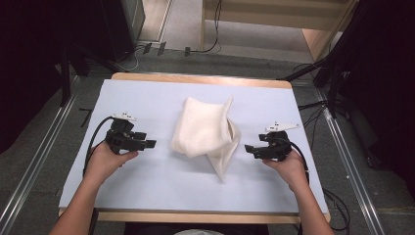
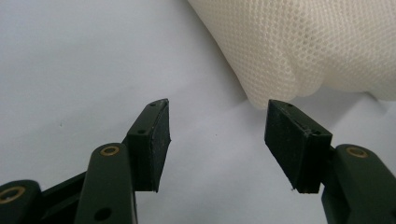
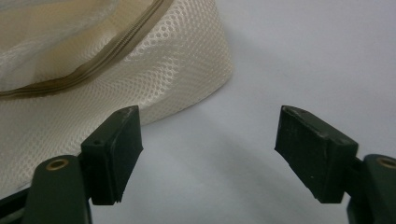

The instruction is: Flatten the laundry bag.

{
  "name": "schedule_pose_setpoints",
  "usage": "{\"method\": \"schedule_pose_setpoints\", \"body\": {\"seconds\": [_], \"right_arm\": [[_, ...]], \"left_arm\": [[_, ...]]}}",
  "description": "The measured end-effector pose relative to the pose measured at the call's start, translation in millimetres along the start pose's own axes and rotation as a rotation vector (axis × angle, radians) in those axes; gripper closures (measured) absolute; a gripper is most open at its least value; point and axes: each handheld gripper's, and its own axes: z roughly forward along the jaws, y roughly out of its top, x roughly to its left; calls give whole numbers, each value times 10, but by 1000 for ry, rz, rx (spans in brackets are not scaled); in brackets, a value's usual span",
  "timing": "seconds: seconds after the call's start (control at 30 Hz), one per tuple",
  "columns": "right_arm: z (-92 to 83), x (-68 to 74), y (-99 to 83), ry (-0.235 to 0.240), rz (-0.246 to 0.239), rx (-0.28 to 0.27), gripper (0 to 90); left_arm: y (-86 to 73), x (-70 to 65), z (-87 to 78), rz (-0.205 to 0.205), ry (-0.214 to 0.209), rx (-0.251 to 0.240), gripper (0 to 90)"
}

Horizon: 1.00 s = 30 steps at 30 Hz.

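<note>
Covering the tabletop is a pale sheet where a crumpled cream mesh zip bag lies mid-table, untouched, between the left tongs and right tongs, both spread wide and empty, so handling seems not yet begun

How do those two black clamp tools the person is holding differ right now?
The left gripper sits clearly apart from the mesh bag; the right gripper sits close beside the bag's edge. In the left gripper view the mesh shows plain, while the right gripper view shows the bag's zipper. Both have their jaws open, hold nothing, and point inward at the bag.
</note>
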Motion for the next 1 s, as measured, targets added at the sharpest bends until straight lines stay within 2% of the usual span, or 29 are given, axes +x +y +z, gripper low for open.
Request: {"method": "schedule_pose_setpoints", "body": {"seconds": [0.03,0.13,0.17,0.2,0.27,0.33,0.4,0.47,0.6,0.77,0.83,1.0], "right_arm": [[0,0,0,0,0,0,243],[-57,-10,-4,4,11,-16,348],[-57,-10,-4,4,11,-16,348],[-86,-9,9,8,22,-32,410],[-96,-3,23,16,43,-42,463],[-102,8,35,24,65,-52,485],[-103,21,44,29,71,-51,508],[-96,35,53,26,68,-41,538],[-91,58,95,23,84,-32,597],[-98,96,95,15,88,-18,632],[-105,108,85,13,82,-13,649],[-95,108,89,18,93,-8,654]], "left_arm": [[0,0,0,0,0,0,412],[15,-37,46,23,-10,20,411],[15,-37,46,23,-10,20,410],[28,-61,62,38,-15,24,408],[48,-84,64,57,-17,27,407],[70,-114,57,50,-21,20,413],[91,-145,24,61,-27,10,420],[105,-177,-10,52,-37,-5,422],[103,-228,-57,80,-36,-12,426],[134,-283,-83,87,-45,-26,429],[180,-402,-91,119,-57,-29,432],[248,-602,-42,166,-83,-33,426]]}}
